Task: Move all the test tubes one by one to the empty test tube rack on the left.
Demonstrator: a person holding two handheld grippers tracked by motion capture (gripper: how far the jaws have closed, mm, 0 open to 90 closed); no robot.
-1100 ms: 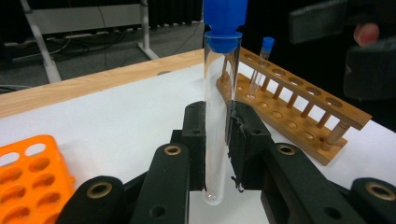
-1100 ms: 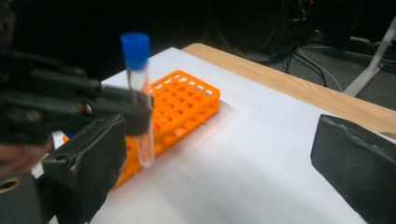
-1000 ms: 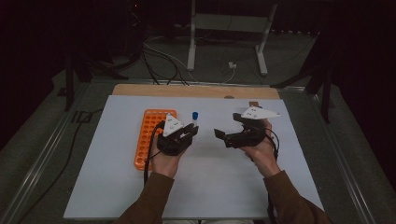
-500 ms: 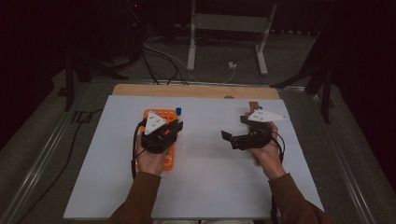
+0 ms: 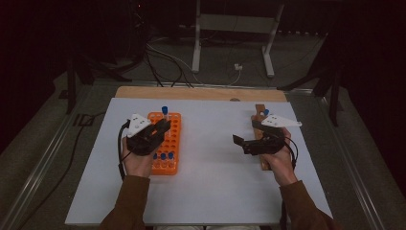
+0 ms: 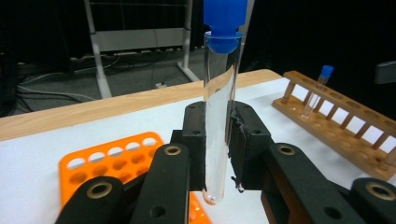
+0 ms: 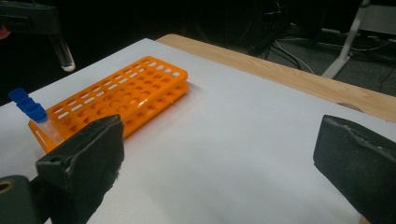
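My left gripper (image 5: 164,126) (image 6: 218,140) is shut on a clear test tube with a blue cap (image 5: 164,112) (image 6: 219,102), held upright above the far end of the orange tube rack (image 5: 167,152) (image 6: 108,162). Three blue-capped tubes (image 5: 163,156) (image 7: 29,110) stand in the rack's near end. My right gripper (image 5: 245,134) (image 7: 219,158) is open with nothing between its fingers, in front of a wooden rack (image 5: 261,143) (image 6: 337,122). That wooden rack holds one blue-capped tube (image 5: 265,113) (image 6: 318,88).
A white mat (image 5: 210,191) covers the table, and a strip of bare wood (image 5: 201,93) runs along its far edge. Beyond the table are cables and a metal stand (image 5: 234,28) on the dark floor.
The two grippers, close together a second ago, have moved apart. My left gripper carried the tube left over the orange rack. My right gripper drew back right toward the wooden rack.
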